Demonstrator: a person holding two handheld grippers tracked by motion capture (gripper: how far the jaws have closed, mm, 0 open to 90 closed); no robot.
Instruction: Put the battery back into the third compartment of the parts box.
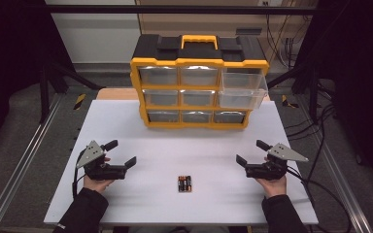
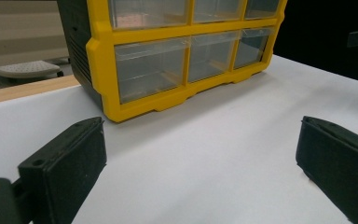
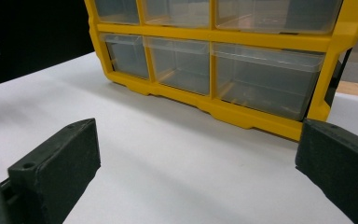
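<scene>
A yellow and black drawer cabinet with clear drawers stands at the back middle of the white table; its top right drawer is pulled out. The cabinet fills the upper part of the left gripper view, and the cabinet also shows in the right gripper view. A small pack of batteries lies near the table's front middle. My left gripper is at the front left, open and empty. My right gripper is at the front right, open and empty. Both point inward toward the cabinet.
A black frame with metal rails runs along both sides of the table. Cables hang at the right. A wooden board edge shows behind the table's back left.
</scene>
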